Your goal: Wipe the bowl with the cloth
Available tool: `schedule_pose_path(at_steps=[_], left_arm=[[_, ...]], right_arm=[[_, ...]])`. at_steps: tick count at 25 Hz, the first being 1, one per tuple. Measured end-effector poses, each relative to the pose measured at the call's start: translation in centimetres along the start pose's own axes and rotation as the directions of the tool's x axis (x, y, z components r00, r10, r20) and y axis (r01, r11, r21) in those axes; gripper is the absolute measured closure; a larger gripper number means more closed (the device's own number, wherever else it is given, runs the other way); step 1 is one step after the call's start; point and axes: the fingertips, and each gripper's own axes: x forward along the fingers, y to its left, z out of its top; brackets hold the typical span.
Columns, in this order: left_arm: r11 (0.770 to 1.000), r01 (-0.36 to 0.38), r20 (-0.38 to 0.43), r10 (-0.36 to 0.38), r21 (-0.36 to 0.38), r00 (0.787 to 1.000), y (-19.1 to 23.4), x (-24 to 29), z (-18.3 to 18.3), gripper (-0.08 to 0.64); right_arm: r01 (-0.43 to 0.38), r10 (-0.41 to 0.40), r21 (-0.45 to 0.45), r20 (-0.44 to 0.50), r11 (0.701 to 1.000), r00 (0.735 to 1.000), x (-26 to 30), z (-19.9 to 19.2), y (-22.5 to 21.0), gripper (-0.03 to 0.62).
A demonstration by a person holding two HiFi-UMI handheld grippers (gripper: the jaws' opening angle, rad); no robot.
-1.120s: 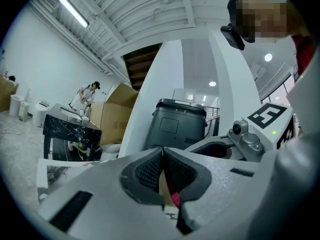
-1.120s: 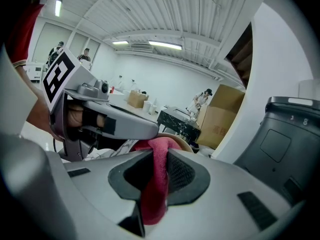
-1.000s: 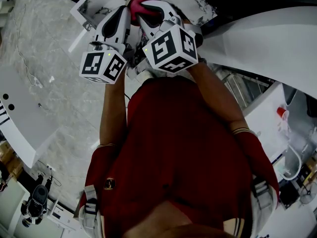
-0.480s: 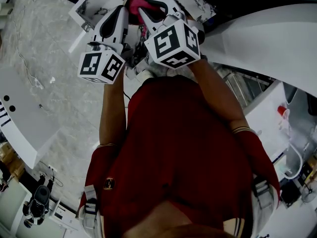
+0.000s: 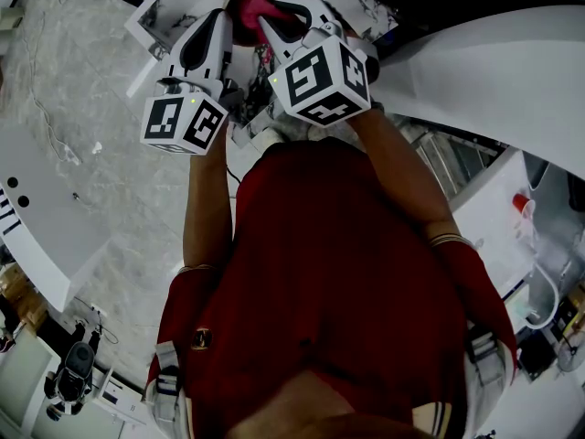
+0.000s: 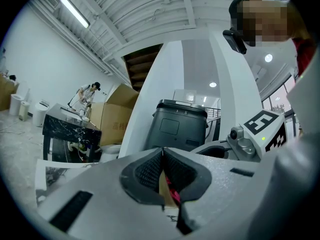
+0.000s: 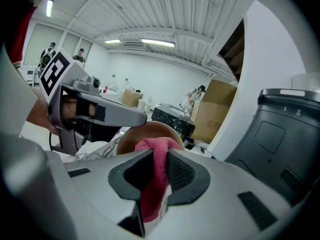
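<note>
Left gripper (image 6: 163,164) clamped on thin tan rim of bowl (image 6: 163,191). Right gripper (image 7: 159,159) closed on pink cloth (image 7: 152,194), fabric bunched between pads, top end inside bowl. Bowl over white marble table (image 5: 174,12). Grippers close together, side by side.

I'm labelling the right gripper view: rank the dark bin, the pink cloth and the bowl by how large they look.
1. Dark bin.
2. Pink cloth, close to the camera, so enlarged.
3. Bowl; only its upper part shows behind the cloth.
</note>
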Motion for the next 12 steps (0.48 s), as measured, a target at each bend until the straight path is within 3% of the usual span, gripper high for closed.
schedule_pose_path(at_steps=[12], left_arm=[[1.0, -0.001, -0.001, 0.001, -0.003, 1.0, 0.18, 0.41, -0.19, 0.549]], right_arm=[[-0.032, 0.032, 0.001, -0.025, 0.999, 0.999, 0.28, -0.95, 0.87, 0.526]])
